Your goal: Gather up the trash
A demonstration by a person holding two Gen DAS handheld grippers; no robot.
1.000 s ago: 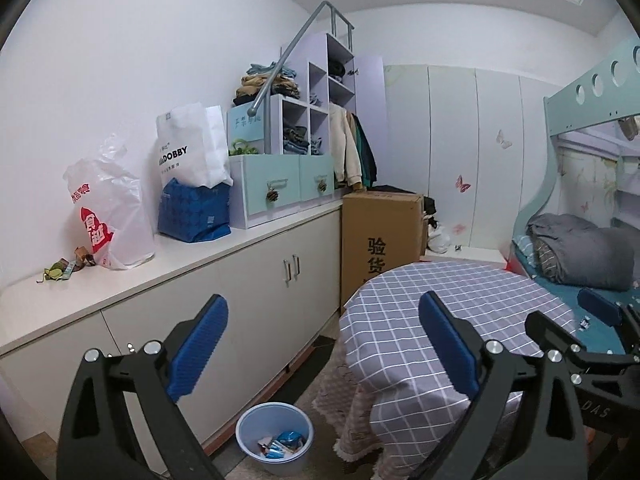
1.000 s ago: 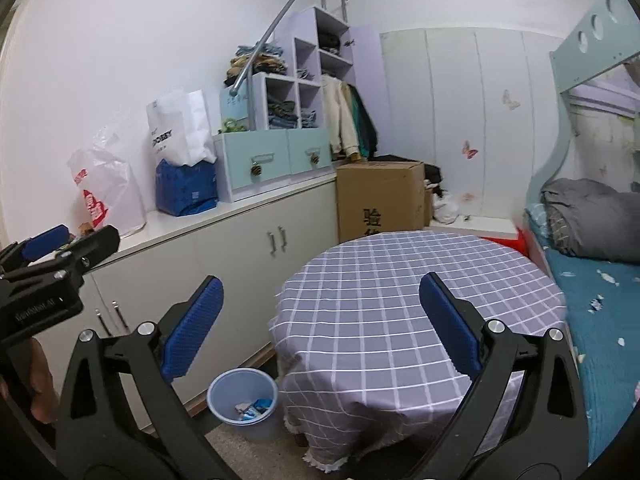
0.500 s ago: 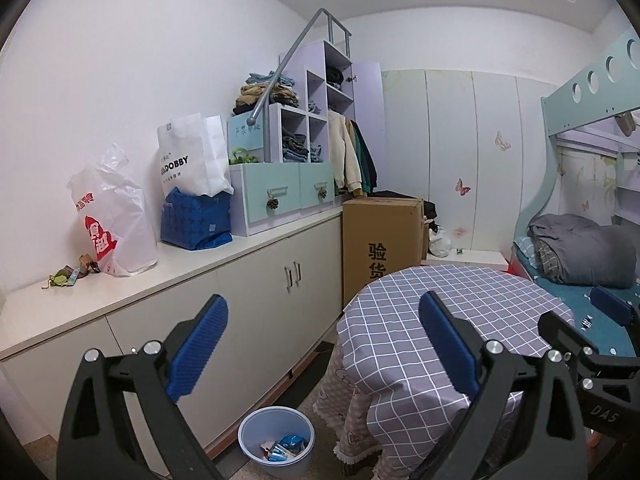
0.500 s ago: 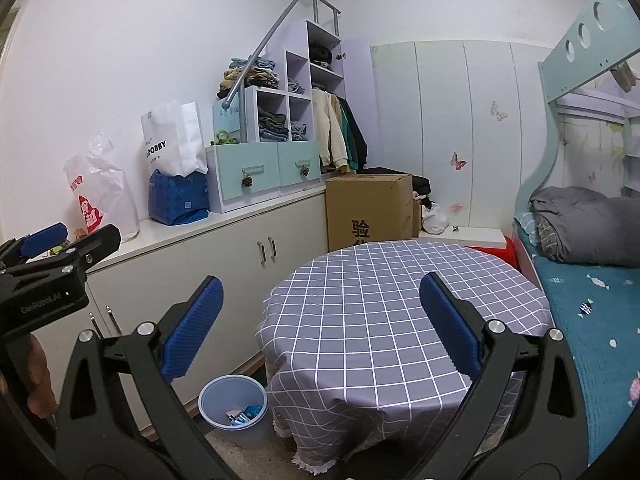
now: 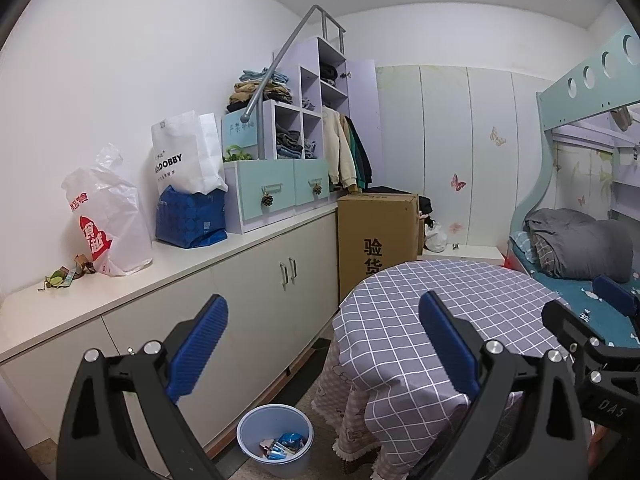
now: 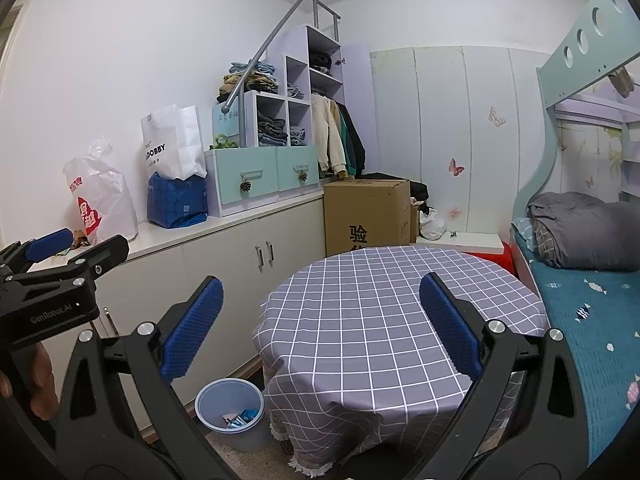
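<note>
Standing by the round table with the grey-and-white checked cloth (image 6: 384, 320), I see the task's thing low on the floor: a pale blue round plastic waste bin (image 5: 275, 442), tucked between the table's left edge and the foot of the long white cabinet (image 5: 256, 280). A few crumpled wrappers (image 5: 282, 444) lie in its bottom, blue and white. I judge the bin light and fairly stiff, thin-walled, likely to tip if nudged off-centre; its rolled rim looks the best place to pinch. The wrappers should be featherweight, crinkly and slippery, so a grip across a folded bulk would suit better than a loose corner.

On the cabinet top's near-left end, small scraps (image 5: 64, 276) lie beside a white plastic bag with red print (image 5: 106, 220); whether they are rubbish I cannot tell.

Both tools hang in the air touching nothing. The left gripper (image 5: 322, 340) has its blue pads (image 5: 198, 344) spread wide and empty. The right gripper (image 6: 320, 320) is likewise fully apart, holding nothing.
</note>
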